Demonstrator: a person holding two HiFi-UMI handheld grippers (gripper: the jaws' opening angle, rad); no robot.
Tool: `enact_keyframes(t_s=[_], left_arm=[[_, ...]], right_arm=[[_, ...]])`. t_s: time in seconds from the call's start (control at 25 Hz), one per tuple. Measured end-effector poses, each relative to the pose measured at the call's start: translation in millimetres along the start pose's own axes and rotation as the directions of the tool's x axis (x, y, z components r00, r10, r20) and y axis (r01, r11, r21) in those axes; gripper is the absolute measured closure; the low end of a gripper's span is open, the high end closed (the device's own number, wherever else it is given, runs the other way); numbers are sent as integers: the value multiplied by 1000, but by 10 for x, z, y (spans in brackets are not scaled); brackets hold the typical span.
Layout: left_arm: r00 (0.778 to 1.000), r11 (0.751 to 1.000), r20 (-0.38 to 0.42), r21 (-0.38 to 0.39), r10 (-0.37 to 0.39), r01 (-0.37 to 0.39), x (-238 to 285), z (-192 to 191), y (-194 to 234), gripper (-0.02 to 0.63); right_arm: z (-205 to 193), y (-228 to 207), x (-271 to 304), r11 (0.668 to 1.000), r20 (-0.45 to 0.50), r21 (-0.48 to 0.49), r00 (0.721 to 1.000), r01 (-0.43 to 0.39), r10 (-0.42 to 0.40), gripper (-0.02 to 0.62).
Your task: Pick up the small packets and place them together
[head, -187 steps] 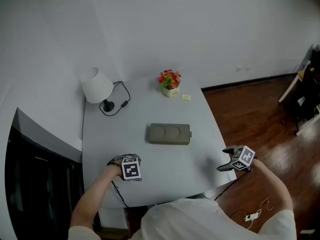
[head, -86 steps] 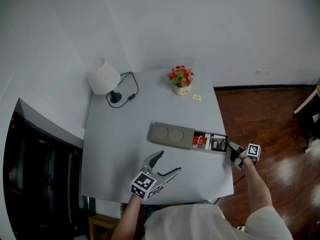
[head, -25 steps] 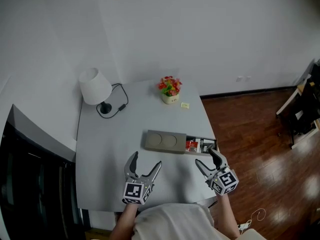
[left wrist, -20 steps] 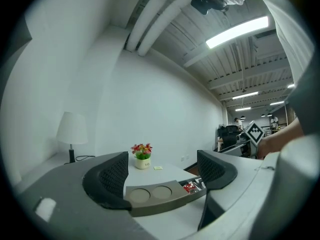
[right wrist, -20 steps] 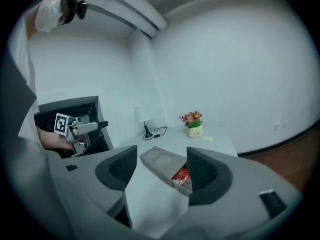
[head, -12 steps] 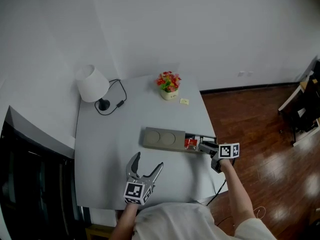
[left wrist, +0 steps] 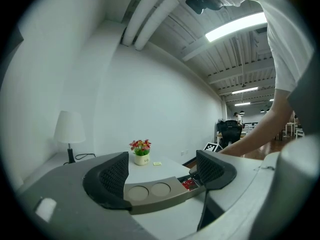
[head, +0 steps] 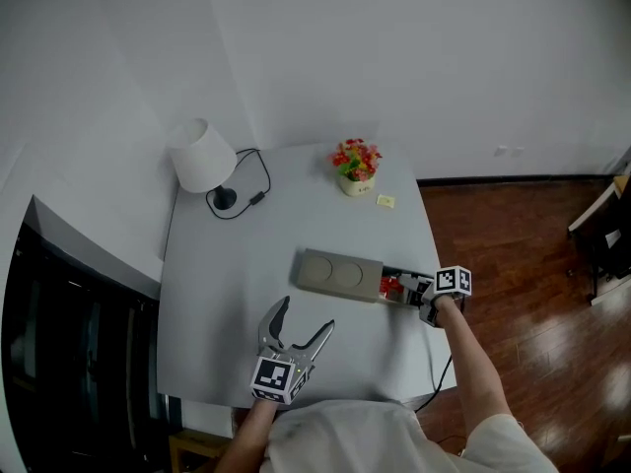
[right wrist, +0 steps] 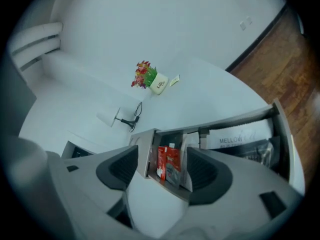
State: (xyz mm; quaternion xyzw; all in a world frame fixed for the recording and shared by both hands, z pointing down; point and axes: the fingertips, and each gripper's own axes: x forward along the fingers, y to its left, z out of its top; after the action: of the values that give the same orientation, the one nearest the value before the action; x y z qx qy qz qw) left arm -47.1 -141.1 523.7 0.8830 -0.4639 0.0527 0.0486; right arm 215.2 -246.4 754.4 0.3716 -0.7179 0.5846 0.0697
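Observation:
A flat grey box (head: 340,275) lies mid-table with its drawer (head: 419,277) pulled out to the right. Small red packets (head: 388,286) stand in the drawer's left end, and a white printed packet (right wrist: 235,136) lies further right. My right gripper (head: 409,286) is at the drawer, open. In the right gripper view the red packets (right wrist: 172,160) show between its jaws (right wrist: 162,159), with the pads apart from them. Nearer the table's front, my left gripper (head: 306,315) hovers open and empty. Its view looks at the box (left wrist: 150,191) and the red packets (left wrist: 188,184).
A white lamp (head: 202,156) with a black cord stands at the back left. A small pot of flowers (head: 356,166) and a yellow note (head: 385,201) sit at the back right. The table's right edge runs just past the drawer, with wooden floor beyond it.
My right gripper has moved from the table's front up to the open drawer and now points at the red packets. The left gripper has stayed in about the same place.

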Motion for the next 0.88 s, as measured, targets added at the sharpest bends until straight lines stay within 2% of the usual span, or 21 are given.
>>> enact_keyframes(t_s=[0.04, 0.08, 0.24, 0.28, 0.4, 0.44, 0.52, 0.88], left_arm=[[1000, 1000, -3, -1, 4, -4, -9, -4, 4, 195], [1000, 1000, -6, -3, 7, -7, -15, -9, 8, 195], [1000, 1000, -8, -6, 8, -8, -36, -11, 6, 195], [1000, 1000, -8, -6, 9, -9, -49, -2, 5, 195], [1000, 1000, -13, 3, 11, -11, -96, -18, 18, 204], [1000, 1000, -14, 5, 11, -11, -104, -29, 26, 204], [1000, 1000, -12, -1, 12, -12, -114, -48, 37, 204], [1000, 1000, 12, -14, 7, -7, -160, -13, 74, 204]], right_arm=[[-7, 3, 25, 1000, -14, 3, 1000, 0, 0, 301], [-15, -4, 48, 1000, -27, 4, 1000, 3, -3, 339], [-5, -78, 120, 999, -42, -1, 998, 43, -43, 358], [-14, -91, 129, 998, -45, -11, 997, 58, -58, 416], [-84, -104, 156, 992, -75, -74, 991, 103, -108, 477], [-99, -98, 167, 988, -81, -98, 989, 116, -124, 479], [-100, -75, 180, 981, -80, -134, 985, 139, -151, 580], [-39, -27, -186, 967, -38, -182, 981, 179, -189, 581]])
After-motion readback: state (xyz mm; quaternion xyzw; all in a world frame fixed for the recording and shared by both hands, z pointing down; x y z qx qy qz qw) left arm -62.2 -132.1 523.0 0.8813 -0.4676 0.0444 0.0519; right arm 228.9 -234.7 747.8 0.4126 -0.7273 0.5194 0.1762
